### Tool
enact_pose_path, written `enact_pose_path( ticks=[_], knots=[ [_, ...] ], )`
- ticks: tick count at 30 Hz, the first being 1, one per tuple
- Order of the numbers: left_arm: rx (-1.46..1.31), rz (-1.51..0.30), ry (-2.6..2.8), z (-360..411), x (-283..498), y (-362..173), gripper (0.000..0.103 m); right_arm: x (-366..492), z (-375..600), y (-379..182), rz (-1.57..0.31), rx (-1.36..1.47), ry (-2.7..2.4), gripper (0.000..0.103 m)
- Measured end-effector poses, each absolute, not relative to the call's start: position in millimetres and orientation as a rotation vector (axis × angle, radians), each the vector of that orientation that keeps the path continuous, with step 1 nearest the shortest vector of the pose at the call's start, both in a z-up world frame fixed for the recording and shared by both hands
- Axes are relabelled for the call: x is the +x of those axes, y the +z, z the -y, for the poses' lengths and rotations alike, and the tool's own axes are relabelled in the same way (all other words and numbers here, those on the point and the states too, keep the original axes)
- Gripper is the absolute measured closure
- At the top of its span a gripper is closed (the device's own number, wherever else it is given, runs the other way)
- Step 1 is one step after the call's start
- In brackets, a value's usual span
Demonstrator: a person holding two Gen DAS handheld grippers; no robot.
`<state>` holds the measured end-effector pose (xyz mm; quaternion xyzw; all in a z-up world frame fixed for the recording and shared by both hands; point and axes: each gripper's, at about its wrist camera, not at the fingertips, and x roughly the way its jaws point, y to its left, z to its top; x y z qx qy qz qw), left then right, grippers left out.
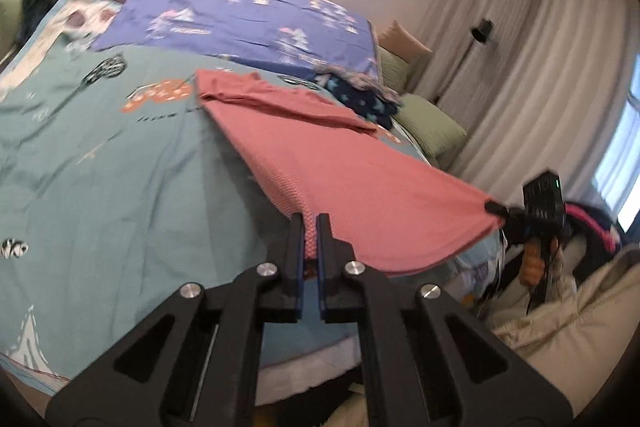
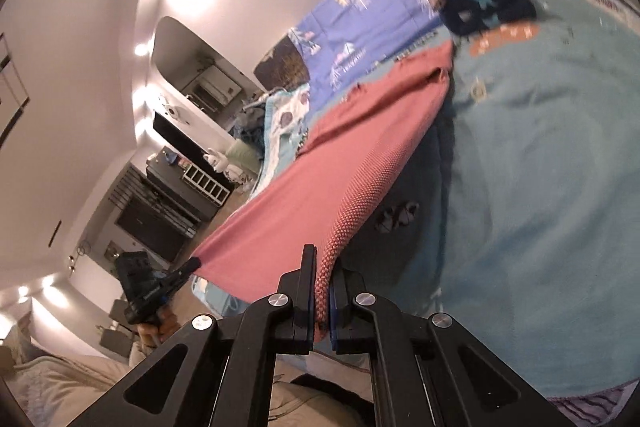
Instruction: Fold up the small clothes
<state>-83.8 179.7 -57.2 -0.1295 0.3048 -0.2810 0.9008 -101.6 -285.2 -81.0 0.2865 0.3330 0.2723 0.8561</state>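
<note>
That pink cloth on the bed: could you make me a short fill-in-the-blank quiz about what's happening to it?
1. The pink cloth is pinched along its near edge by ____ grippers.
2. The left gripper is ____ on the cloth.
3. The cloth's far end rests on the ____ bedspread.
4. Beyond it lies a dark garment patterned with ____.

Missing words: two; shut; teal; stars

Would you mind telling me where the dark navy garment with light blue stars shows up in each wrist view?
Left wrist view: the navy star garment lies right of centre, upper half, just beyond the pink cloth's far end.
Right wrist view: the same garment sits upper right, beyond the pink cloth.
Shared landmark: the purple patterned sheet behind it.
</note>
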Motion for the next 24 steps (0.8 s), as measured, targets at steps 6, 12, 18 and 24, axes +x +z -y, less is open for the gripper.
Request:
enact_pose_path(
  ticks=[6, 12, 18, 24],
  knots=[
    [-0.227, -0.645, -0.576, -173.2, -109.3, -42.7, 0.097, -124.2, 293.8, -64.7, -0.678, 0.572, 0.535, 0.1],
    [-0.179, -0.603, -0.547, -171.4, -113.0, -16.6, 0.097, -138.1, 294.6, -36.9, -0.633, 0.491, 0.495, 0.099],
    [-0.117, -0.556, -0.512, -156.9, -71.6, -1.1, 0.097, -99.5, 300.8, -25.0, -0.606, 0.468, 0.494, 0.099],
    [-0.221, -0.481, -0.438, -154.8, -20.9, 12.6, 0.097, -53.2, 303.5, -7.4, -0.569, 0.451, 0.495, 0.099]
  ],
)
